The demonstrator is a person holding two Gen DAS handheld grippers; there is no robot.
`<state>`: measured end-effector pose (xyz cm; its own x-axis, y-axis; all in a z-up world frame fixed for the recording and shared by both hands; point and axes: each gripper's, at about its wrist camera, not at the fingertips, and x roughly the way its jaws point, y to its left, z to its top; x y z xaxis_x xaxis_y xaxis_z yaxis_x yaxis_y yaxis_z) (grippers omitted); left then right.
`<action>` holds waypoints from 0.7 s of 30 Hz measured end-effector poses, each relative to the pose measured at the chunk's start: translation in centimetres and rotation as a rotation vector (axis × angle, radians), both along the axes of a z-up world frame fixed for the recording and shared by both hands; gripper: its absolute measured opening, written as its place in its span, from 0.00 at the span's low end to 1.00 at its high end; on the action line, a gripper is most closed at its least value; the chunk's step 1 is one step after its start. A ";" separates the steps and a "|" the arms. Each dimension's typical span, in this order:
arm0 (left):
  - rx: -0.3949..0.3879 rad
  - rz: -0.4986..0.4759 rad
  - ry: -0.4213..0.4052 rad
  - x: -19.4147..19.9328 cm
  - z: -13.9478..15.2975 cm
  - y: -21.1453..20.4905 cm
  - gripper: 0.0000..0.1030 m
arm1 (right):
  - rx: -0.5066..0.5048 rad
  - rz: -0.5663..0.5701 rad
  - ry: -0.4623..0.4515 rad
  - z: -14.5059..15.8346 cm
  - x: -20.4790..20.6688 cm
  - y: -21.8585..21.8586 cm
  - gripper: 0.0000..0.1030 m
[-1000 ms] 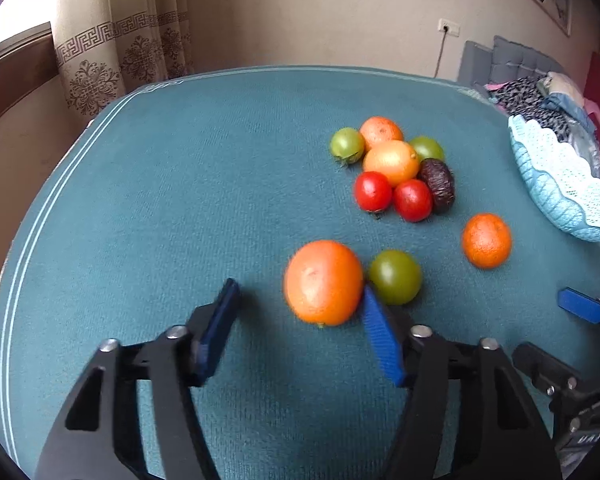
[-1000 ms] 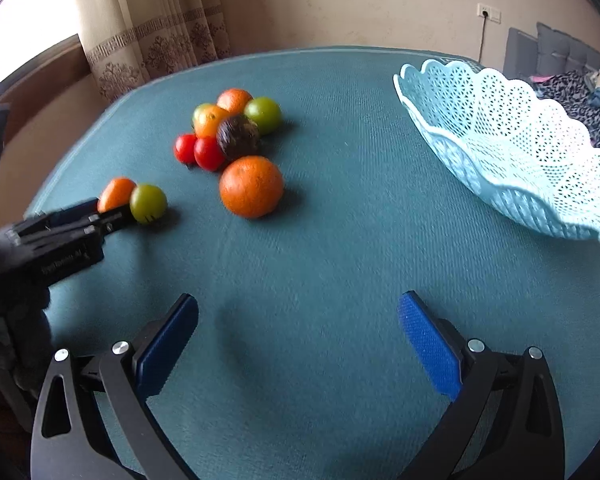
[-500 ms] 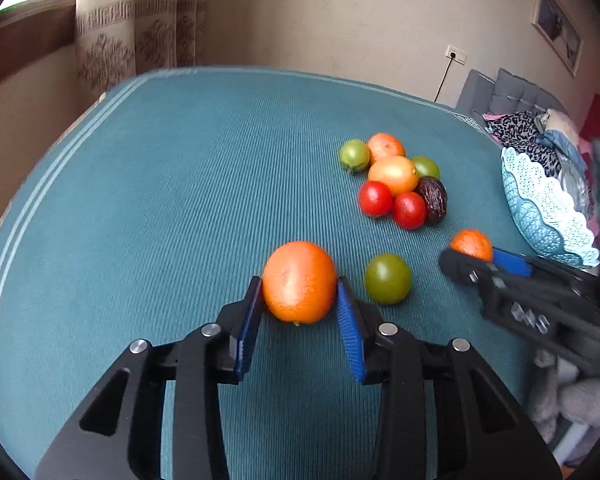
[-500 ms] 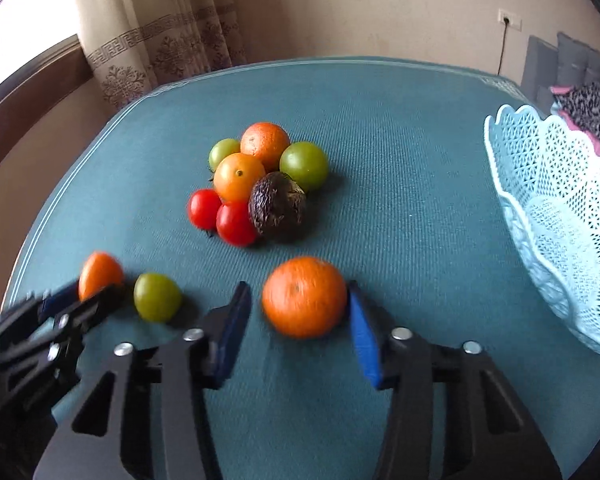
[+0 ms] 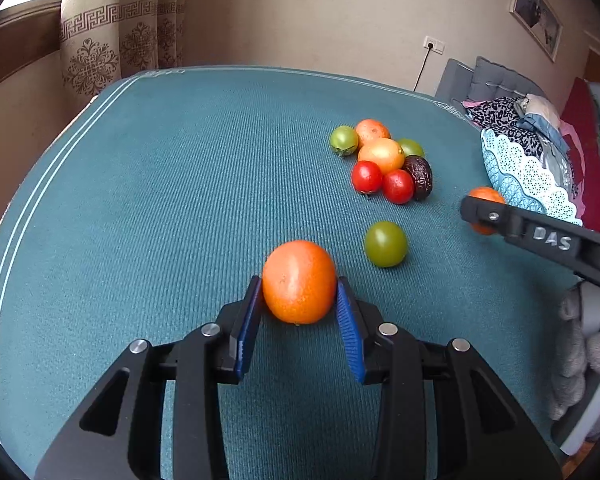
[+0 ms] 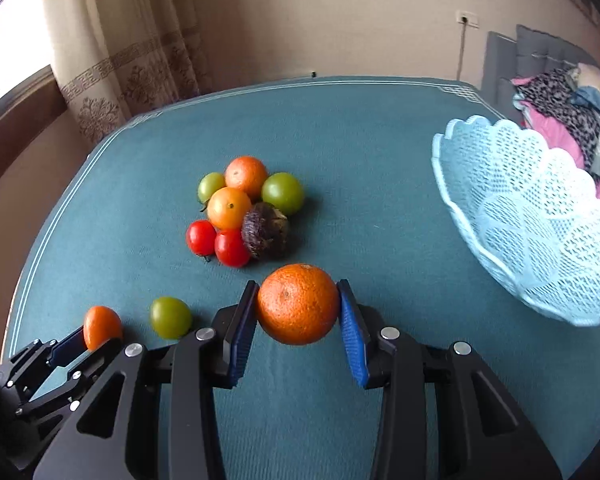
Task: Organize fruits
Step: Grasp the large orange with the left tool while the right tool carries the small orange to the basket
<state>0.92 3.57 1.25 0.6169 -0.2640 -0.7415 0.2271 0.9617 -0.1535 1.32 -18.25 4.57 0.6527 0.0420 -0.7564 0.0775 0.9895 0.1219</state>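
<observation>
In the left wrist view my left gripper (image 5: 298, 286) is shut on a smooth orange fruit (image 5: 299, 282), low over the teal cloth. The blue pads (image 5: 247, 320) press both its sides. A green tomato (image 5: 385, 244) lies just to its right. In the right wrist view the jaws of my right gripper (image 6: 297, 288) are closing on a dimpled orange (image 6: 298, 304), which sits between the pads and touches both. That orange hangs slightly above the cloth. A pale blue lattice basket (image 6: 540, 216) stands to the right with nothing in it.
A cluster of fruit (image 6: 244, 208) lies mid-table: two oranges, green and red tomatoes, and a dark wrinkled fruit. The table's striped edge (image 5: 40, 184) curves along the left. Bedding and clothes (image 6: 560, 96) lie beyond the basket. A curtain hangs at the back left.
Both grippers stood open a second ago. The left one closed around the smooth orange fruit. The right one moved forward to the dimpled orange, closed on it and rose a little.
</observation>
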 end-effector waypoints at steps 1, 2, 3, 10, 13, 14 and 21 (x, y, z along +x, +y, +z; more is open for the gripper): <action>0.003 -0.005 -0.010 -0.1 0.1 -0.1 0.37 | 0.005 -0.008 -0.004 0.2 -0.3 -0.2 0.38; 0.007 -0.009 -0.022 -0.2 0.2 -0.1 0.37 | 0.011 -0.019 -0.010 0.5 -0.9 -0.6 0.38; 0.010 -0.009 -0.032 -0.2 0.3 -0.1 0.37 | 0.017 -0.023 -0.017 0.7 -1.3 -0.9 0.38; 0.021 -0.002 -0.065 -0.5 0.5 -0.2 0.37 | 0.030 -0.065 -0.109 3.6 -3.1 -4.1 0.39; 0.028 0.007 -0.093 -0.8 0.9 0.1 0.37 | 0.043 -0.089 -0.151 5.0 -3.5 -6.0 0.39; 0.036 0.016 -0.098 -0.9 1.1 0.2 0.37 | 0.044 -0.092 -0.162 5.2 -3.7 -6.5 0.39; 0.083 0.079 -0.136 -1.7 2.7 0.1 0.37 | 0.012 -0.164 -0.193 5.5 -3.4 -12.1 0.39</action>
